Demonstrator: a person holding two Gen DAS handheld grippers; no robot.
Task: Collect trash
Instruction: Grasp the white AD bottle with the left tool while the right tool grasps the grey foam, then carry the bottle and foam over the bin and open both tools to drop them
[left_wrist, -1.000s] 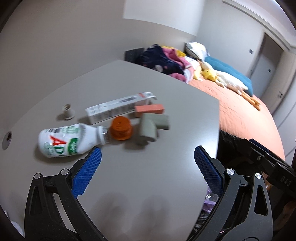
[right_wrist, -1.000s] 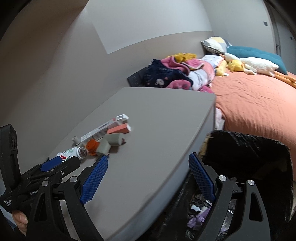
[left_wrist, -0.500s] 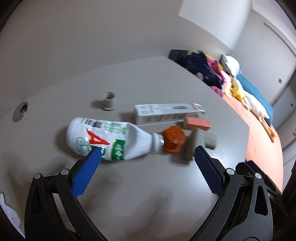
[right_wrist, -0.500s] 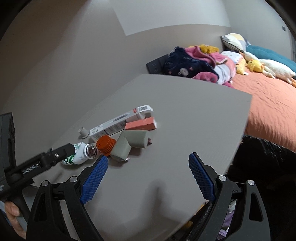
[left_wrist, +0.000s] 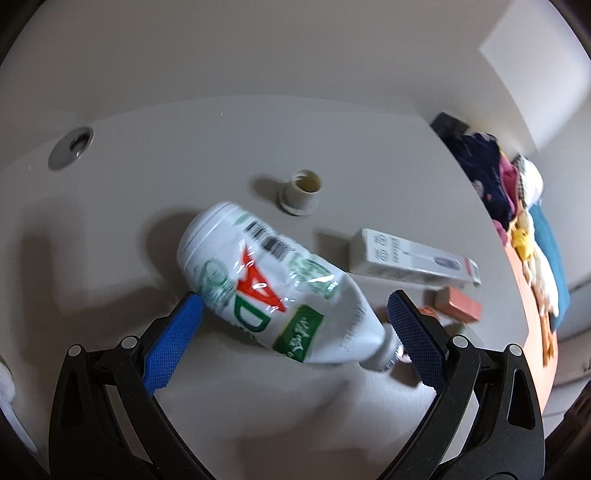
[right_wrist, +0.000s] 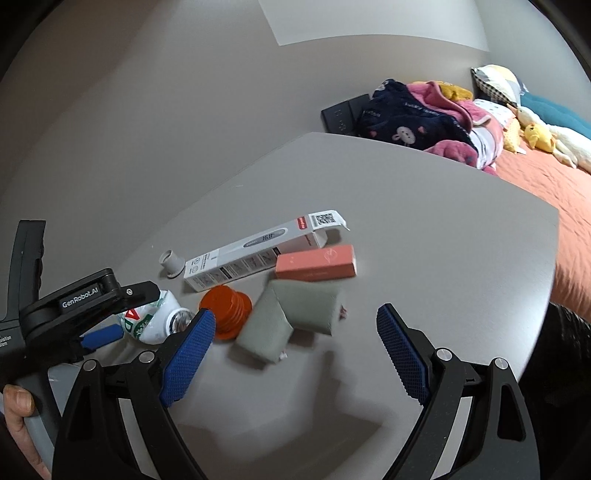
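Note:
A white plastic bottle (left_wrist: 273, 288) with a red and green label lies on its side on the grey table (left_wrist: 184, 140). My left gripper (left_wrist: 295, 339) is open, its blue pads on either side of the bottle. The bottle also shows in the right wrist view (right_wrist: 155, 317), next to an orange cap (right_wrist: 227, 310), a bent grey-green packet (right_wrist: 291, 317), a salmon box (right_wrist: 317, 264), a long white carton (right_wrist: 258, 251) and a small grey cap (right_wrist: 171, 262). My right gripper (right_wrist: 295, 354) is open and empty, just in front of the packet.
A cable grommet hole (left_wrist: 72, 147) is in the table at the far left. A bed with an orange sheet (right_wrist: 546, 184), piled clothes (right_wrist: 424, 122) and soft toys lies beyond the table. A black bin bag (right_wrist: 561, 347) is past the table's right edge.
My left gripper has moved in towards the bottle, which now sits between its pads. My right gripper has swung left from the bin bag to over the table, closer to the trash.

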